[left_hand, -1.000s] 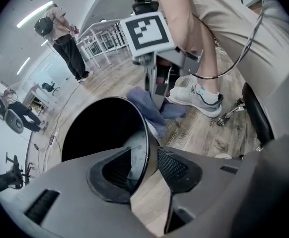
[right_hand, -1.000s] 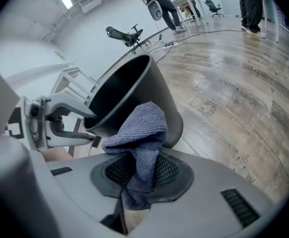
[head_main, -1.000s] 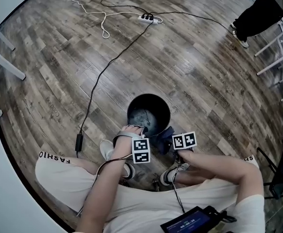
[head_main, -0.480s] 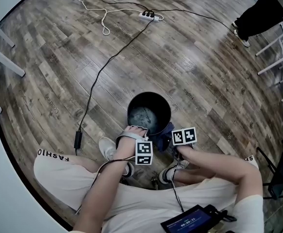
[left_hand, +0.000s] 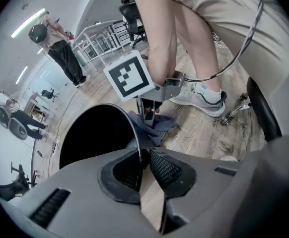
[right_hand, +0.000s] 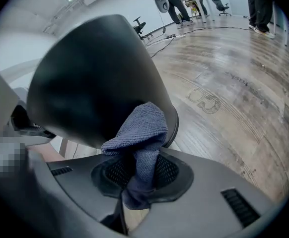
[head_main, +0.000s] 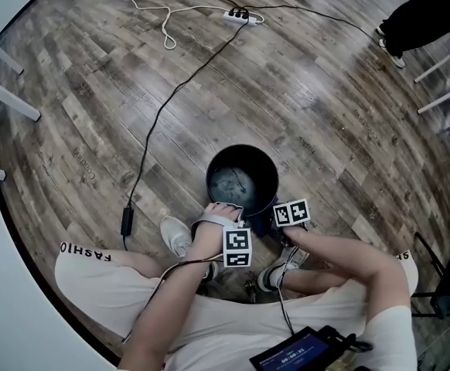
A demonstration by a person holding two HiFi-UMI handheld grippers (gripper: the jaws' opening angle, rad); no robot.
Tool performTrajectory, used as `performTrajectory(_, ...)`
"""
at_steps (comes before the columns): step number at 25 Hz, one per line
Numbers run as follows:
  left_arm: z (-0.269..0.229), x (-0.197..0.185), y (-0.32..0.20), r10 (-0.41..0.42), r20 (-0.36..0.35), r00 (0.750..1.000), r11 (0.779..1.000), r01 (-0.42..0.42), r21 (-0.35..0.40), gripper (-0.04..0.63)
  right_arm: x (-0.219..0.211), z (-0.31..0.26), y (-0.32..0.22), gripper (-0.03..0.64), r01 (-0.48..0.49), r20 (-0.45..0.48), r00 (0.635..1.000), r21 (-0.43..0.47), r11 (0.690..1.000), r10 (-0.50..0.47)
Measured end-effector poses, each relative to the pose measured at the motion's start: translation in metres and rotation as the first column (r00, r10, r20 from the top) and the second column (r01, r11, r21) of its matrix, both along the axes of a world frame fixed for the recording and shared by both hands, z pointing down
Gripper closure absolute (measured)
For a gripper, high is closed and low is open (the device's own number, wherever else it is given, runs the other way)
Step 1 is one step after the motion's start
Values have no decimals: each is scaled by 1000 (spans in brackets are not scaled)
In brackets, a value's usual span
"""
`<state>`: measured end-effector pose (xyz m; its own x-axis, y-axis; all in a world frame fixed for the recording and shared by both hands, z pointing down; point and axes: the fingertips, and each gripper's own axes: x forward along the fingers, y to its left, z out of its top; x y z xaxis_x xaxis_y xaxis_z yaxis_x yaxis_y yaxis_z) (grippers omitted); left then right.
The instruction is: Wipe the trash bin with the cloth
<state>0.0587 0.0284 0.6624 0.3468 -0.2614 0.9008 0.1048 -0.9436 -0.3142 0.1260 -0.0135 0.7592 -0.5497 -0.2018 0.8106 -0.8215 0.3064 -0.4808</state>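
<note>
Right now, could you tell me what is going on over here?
A seated person steadies the black trash bin with the left tool, whose jaws have just been closing on its rim. The right tool holds a blue-grey cloth at the bin's outer wall, ready to wipe.
</note>
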Motion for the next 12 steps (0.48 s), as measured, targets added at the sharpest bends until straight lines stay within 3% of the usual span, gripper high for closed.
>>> performTrajectory(12, -2, 6, -5, -32, -6, 999, 999, 32, 19, 531, 14, 85, -9, 534, -46, -61, 997, 12, 999, 47)
